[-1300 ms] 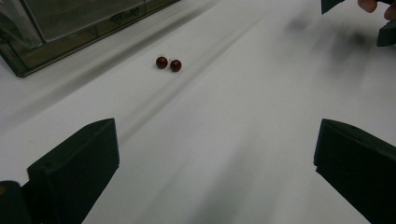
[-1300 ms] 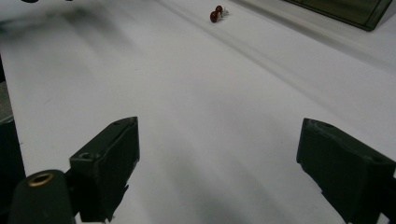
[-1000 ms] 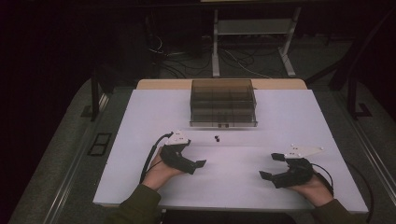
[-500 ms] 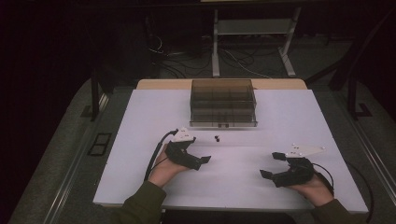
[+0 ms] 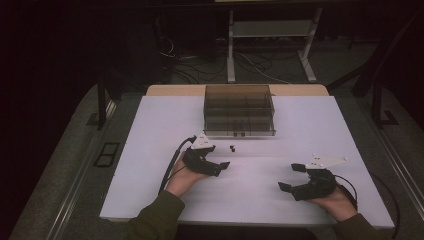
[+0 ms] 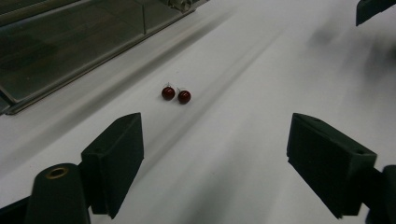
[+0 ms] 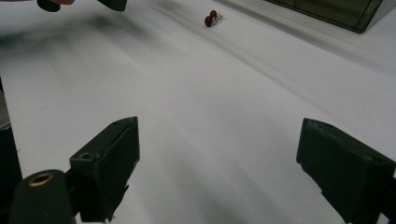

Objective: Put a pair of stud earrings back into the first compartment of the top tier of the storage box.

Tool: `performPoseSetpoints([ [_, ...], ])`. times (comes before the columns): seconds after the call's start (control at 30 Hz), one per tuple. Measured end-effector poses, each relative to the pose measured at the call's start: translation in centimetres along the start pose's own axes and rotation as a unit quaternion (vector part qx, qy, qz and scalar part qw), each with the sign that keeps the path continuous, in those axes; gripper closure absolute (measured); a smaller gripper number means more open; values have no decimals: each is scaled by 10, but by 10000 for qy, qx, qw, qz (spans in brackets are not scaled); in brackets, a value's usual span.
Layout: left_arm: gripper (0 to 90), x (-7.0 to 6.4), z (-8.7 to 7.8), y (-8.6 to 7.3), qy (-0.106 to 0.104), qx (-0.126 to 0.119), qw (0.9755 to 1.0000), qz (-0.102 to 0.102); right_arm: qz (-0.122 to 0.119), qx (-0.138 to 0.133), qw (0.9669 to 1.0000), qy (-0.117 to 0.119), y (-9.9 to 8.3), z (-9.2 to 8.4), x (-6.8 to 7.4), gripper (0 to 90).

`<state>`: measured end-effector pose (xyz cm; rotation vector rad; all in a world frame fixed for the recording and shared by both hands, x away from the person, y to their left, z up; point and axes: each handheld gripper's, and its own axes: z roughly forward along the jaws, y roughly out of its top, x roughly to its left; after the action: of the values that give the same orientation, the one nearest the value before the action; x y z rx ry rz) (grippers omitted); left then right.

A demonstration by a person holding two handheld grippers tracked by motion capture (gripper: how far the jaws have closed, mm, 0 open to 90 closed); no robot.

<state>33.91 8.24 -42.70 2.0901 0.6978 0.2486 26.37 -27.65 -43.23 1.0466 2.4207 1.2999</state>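
Two small dark-red beads (image 6: 176, 94), touching one another, lie loose on the white tabletop (image 5: 150, 150), just in front of the smoky clear compartment box (image 5: 239, 110), the landmark for this entry. Each bead appears to carry a short pale pin, so they may be a pair of stud earrings; too small to be sure.

Left tool (image 5: 220, 167): in front of the box and slightly to its left, near the beads, pointed towards them. Jaws spread wide, nothing between them. In the left gripper view the beads sit ahead of the gap, nearer the left jaw, not yet reached.

Beads, high view (image 5: 232, 148): apart from the box's front wall, outside every compartment.

Right tool (image 5: 294, 177): well in front of the box and to its right, well apart from the beads. Jaws spread, holding nothing.

Progress, as judged: at the very start. Nothing grasped, nothing placed. Left to do: close on the beads, lift, and probably deposit them in the box.
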Motion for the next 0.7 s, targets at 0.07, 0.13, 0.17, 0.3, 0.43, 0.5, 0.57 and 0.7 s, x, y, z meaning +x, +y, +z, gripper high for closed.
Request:
performPoseSetpoints([
  [0.07,222,0,2,1,18,4,10000,4,-2,2,10000,-3,0,0,0,126],
  [0.13,240,0,5,3,36,5,10000,6,5,0,10000,-2,0,0,0,126],
  [0.17,256,-1,6,3,41,-16,10000,12,5,2,10000,0,0,0,0,126],
  [0.3,319,0,11,7,54,29,9999,106,10,1,10000,0,0,0,0,126],
  [0.43,383,-1,17,9,37,27,9999,156,15,10,10000,7,0,0,0,127],
  [0.5,415,-1,20,11,23,35,9998,204,14,11,10000,11,0,0,0,126],
  [0.57,456,-2,23,13,44,29,9998,200,23,12,10000,11,0,0,0,126],
  [0.7,521,-1,30,17,85,104,9996,263,26,18,10000,13,0,0,0,126],
])
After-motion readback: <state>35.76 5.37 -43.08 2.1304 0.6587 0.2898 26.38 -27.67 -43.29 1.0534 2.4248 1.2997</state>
